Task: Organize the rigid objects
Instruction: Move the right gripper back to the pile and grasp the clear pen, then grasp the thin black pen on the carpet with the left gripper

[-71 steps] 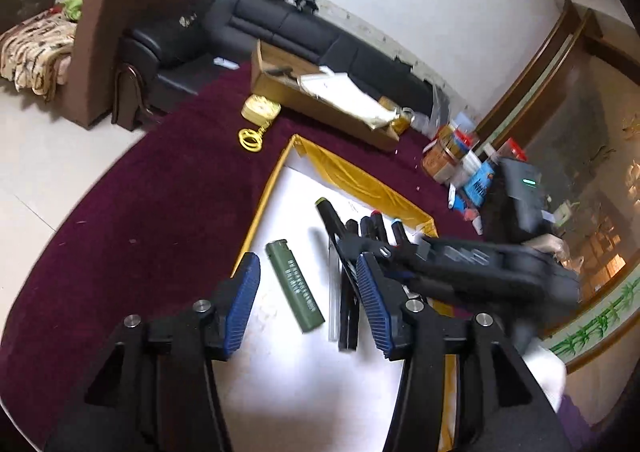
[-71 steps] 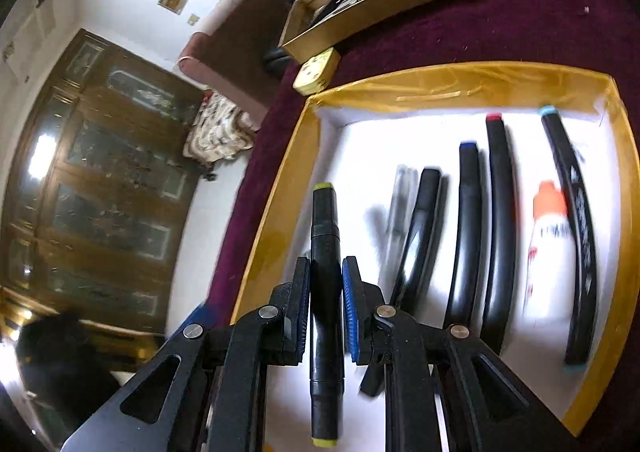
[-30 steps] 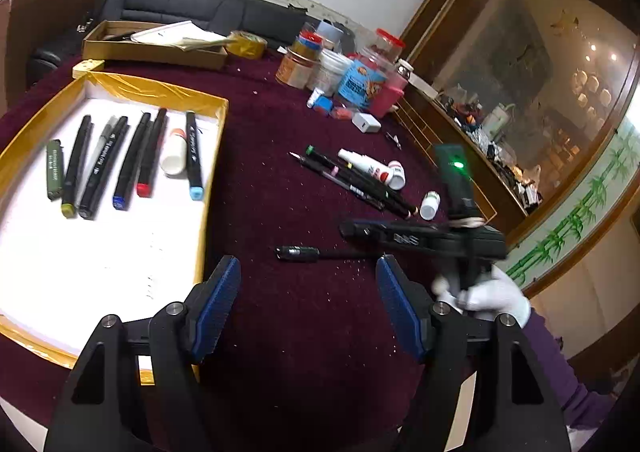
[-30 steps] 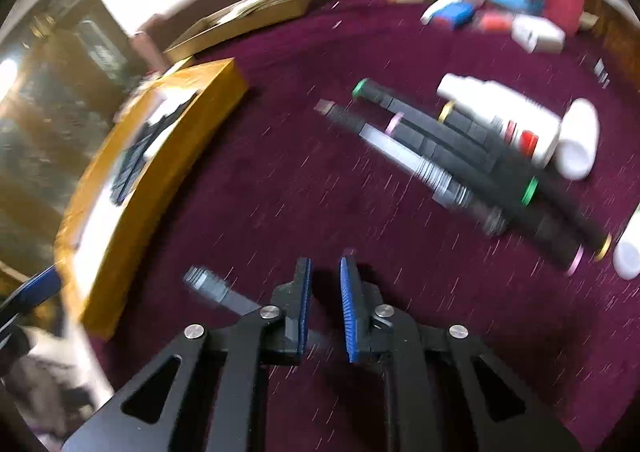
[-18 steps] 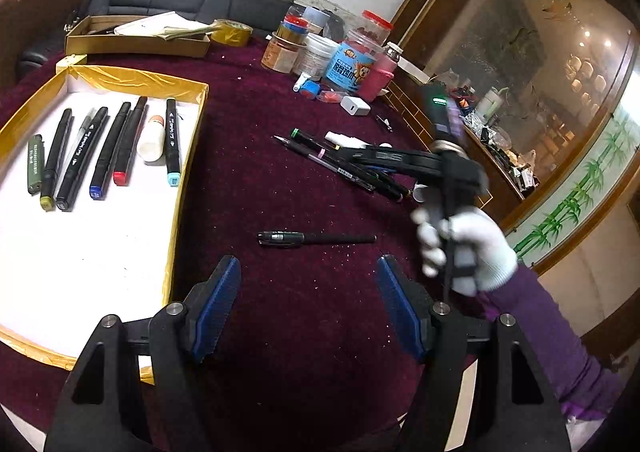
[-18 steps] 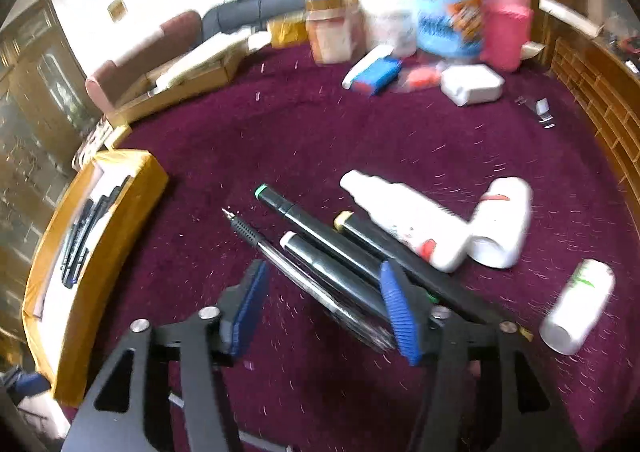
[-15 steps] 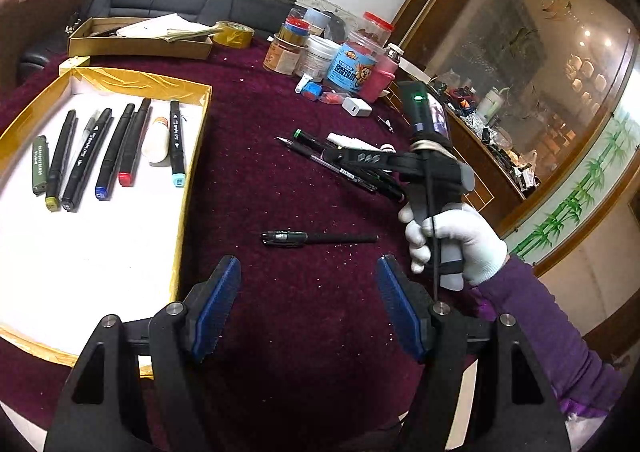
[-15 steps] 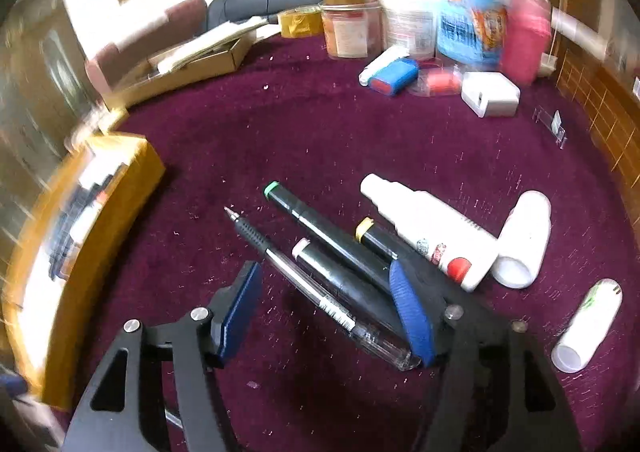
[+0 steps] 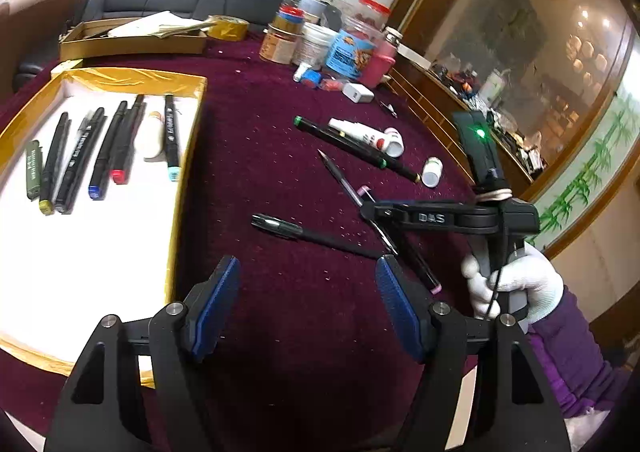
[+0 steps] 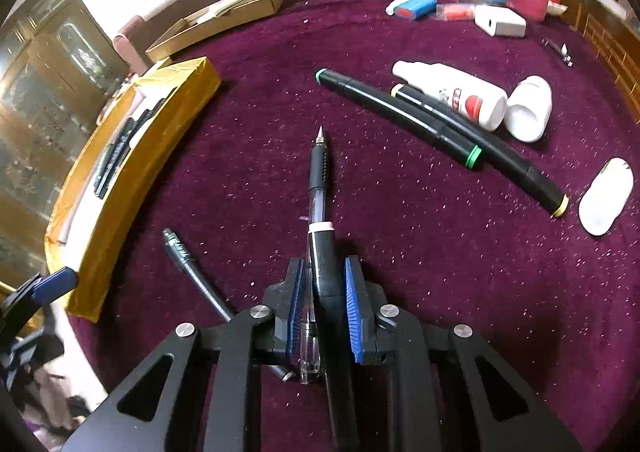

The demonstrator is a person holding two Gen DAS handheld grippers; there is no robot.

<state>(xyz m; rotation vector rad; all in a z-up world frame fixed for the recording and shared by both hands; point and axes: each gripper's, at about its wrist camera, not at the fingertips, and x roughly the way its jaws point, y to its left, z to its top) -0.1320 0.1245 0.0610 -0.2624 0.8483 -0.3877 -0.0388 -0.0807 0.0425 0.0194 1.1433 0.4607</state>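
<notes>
My right gripper (image 10: 322, 298) is shut on two things at once: a clear ballpoint pen (image 10: 319, 172) and a black pink-capped marker (image 10: 324, 256), low over the maroon cloth. It also shows in the left wrist view (image 9: 378, 212). My left gripper (image 9: 306, 300) is open and empty above the cloth. A gold tray (image 9: 188, 156) at left holds several markers (image 9: 104, 148) in a row. A dark pen (image 9: 304, 234) lies in front of the left gripper. Two black markers (image 10: 404, 116) and white bottles (image 10: 452, 94) lie further right.
Jars and tubs (image 9: 320, 40) crowd the far edge of the table, with a white adapter (image 9: 358, 92) and a cardboard box (image 9: 132, 40). A small white bottle (image 10: 606, 194) lies at the right. A wooden cabinet edge (image 9: 440, 108) runs along the right side.
My right gripper has closed on the clear pen and the pink-capped marker, pulling them away from the other markers. My left gripper has stayed open and nearly still.
</notes>
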